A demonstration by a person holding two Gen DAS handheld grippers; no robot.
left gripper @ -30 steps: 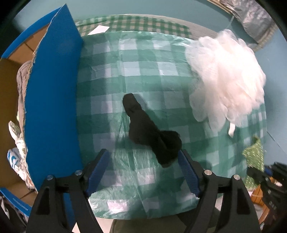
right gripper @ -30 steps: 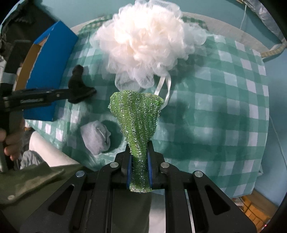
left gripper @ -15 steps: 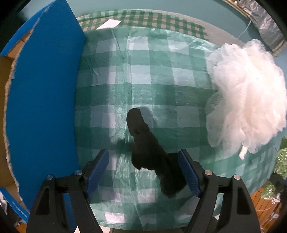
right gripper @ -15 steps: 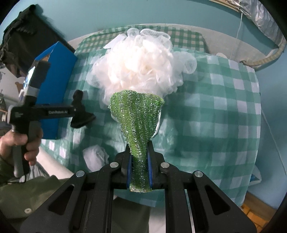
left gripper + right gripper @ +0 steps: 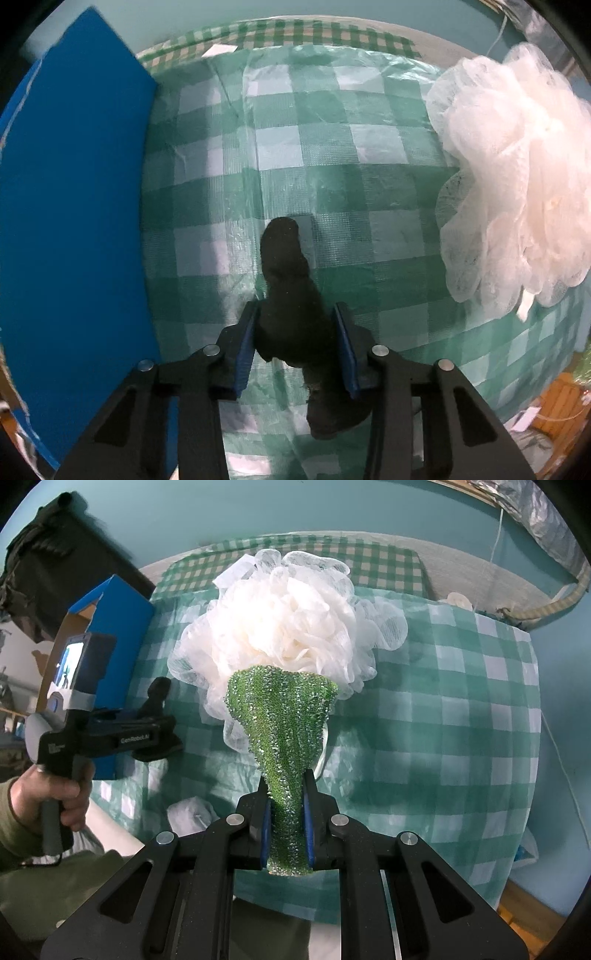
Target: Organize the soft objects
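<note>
the blue box (image 5: pixel 70 229) stands along the cloth's (image 5: pixel 332 155) left edge. just right of it the left gripper (image 5: pixel 295 347) has just been closing, and its pads now pinch the black sock (image 5: pixel 291 306) lying on the cloth. open check cloth runs beyond to the white loofah (image 5: pixel 517 192) at the right. the right gripper (image 5: pixel 287 834) is clamped on the green scrubber (image 5: pixel 284 731), lifted before the loofah.

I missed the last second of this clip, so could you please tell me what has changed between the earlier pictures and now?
The left gripper came down over the black sock and its jaws have just been closing; the pads now press the sock's sides on the checked tablecloth. The right gripper stayed clamped on the green scrubber, and the white mesh pouf stayed lying on the cloth.
</note>
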